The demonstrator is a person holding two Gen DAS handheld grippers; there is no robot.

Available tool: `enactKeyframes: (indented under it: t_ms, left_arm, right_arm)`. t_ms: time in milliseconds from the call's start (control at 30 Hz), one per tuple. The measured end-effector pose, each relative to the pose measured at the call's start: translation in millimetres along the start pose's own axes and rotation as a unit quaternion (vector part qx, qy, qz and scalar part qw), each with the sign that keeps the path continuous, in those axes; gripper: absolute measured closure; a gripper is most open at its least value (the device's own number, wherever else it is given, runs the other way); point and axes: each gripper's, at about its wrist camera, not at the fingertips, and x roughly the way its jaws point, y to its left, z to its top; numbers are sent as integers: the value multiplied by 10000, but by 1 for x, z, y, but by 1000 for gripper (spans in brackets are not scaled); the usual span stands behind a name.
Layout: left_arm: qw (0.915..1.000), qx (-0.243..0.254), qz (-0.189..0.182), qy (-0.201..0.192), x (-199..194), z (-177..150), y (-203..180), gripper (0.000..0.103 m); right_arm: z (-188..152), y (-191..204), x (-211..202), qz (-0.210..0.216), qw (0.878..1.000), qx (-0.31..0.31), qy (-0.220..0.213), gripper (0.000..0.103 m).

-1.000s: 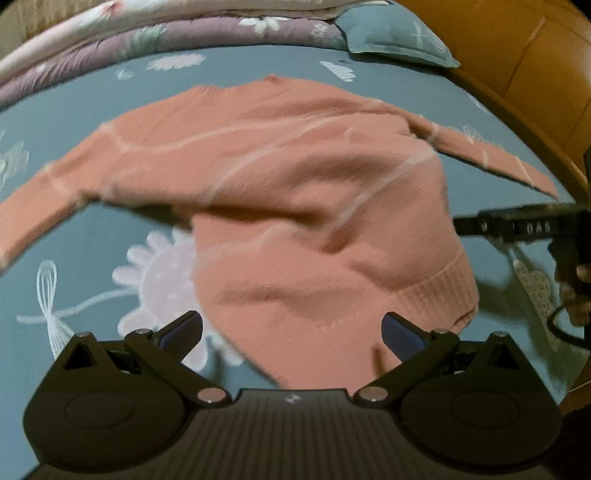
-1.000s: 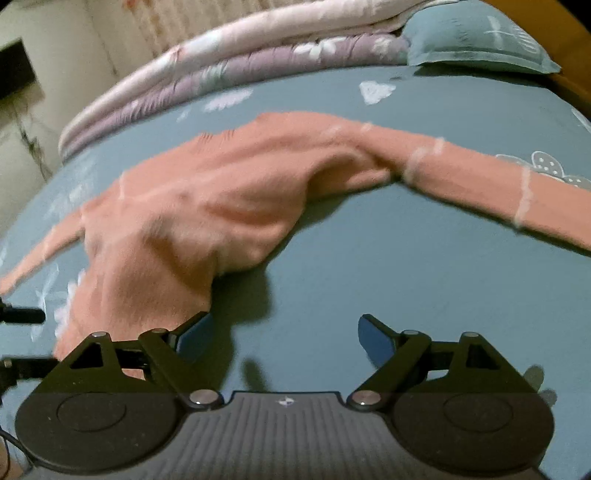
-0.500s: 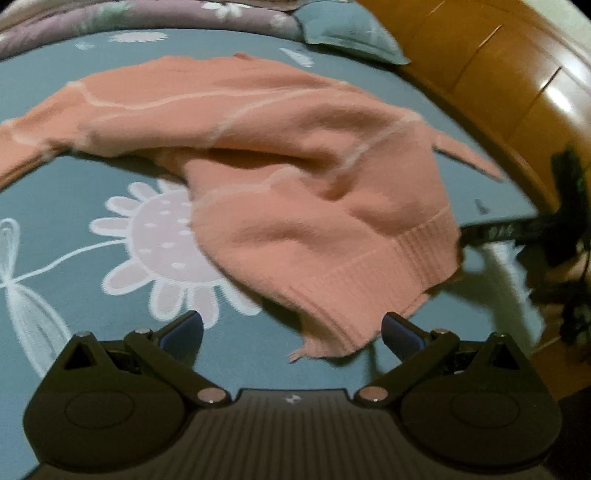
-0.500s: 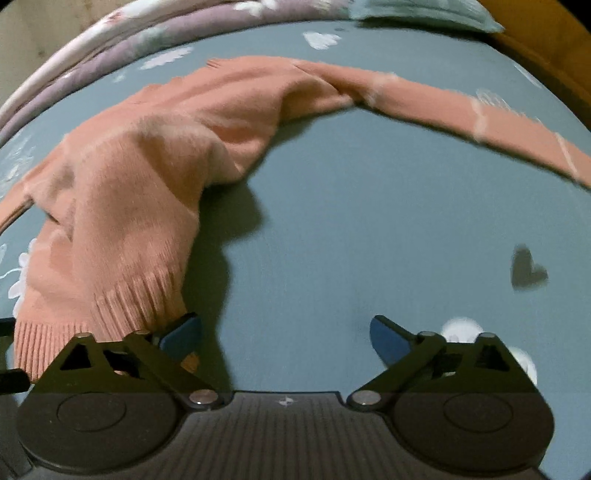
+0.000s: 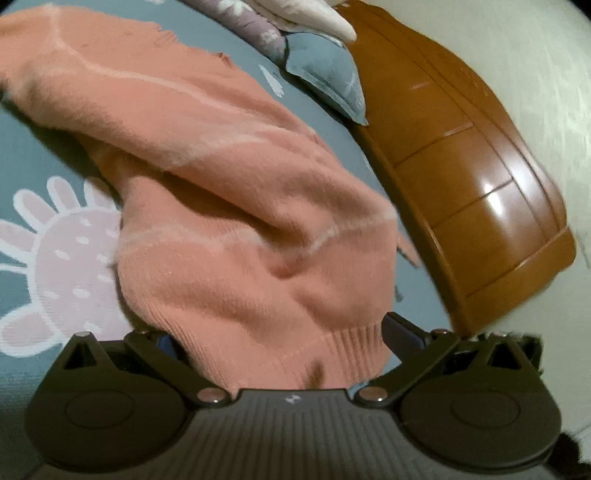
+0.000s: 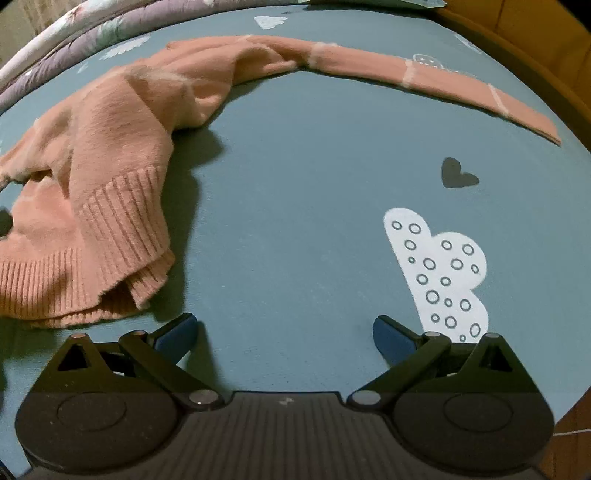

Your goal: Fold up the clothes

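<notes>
A pink knit sweater (image 5: 229, 192) with pale stripes lies crumpled on the teal bed sheet (image 6: 314, 184). In the left wrist view its ribbed hem (image 5: 332, 350) bunches up between the wide-apart fingers of my left gripper (image 5: 284, 334), and the pads do not press on it. In the right wrist view the sweater (image 6: 122, 155) sits at the left, with one sleeve (image 6: 480, 88) stretched out to the far right. My right gripper (image 6: 284, 330) hangs open over bare sheet just right of the hem, with nothing between its fingers.
A glossy wooden bed frame (image 5: 461, 177) runs along the right of the left wrist view, close to that gripper. A teal pillow (image 5: 325, 70) and folded quilts (image 6: 74, 33) lie at the far end of the bed.
My left gripper has swung right and closed in on the sweater, so the hem now lies between its fingers. My right gripper has dropped toward the sheet beside the hem and its jaws have widened.
</notes>
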Motion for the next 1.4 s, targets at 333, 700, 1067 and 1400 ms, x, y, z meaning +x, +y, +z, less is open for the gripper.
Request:
enactKeyframes:
  t_ms: [333, 700, 1067, 1400]
  left_arm:
    - [9999, -15, -168, -9, 6, -14, -6, 1]
    - [9922, -243, 1071, -591, -4, -16, -26, 44]
    - [9440, -301, 2815, -1692, -110, -51, -60, 29]
    - [9254, -97, 3237, -1968, -155, -32, -58, 24]
  right_arm:
    - [-6, -6, -4, 168, 9996, -153, -167, 0]
    - [27, -37, -12, 1720, 9825, 111, -710, 0]
    - [79, 45, 1, 3888, 9124, -986, -818, 0]
    - [104, 146, 21, 3701, 9103, -1636, -871, 0]
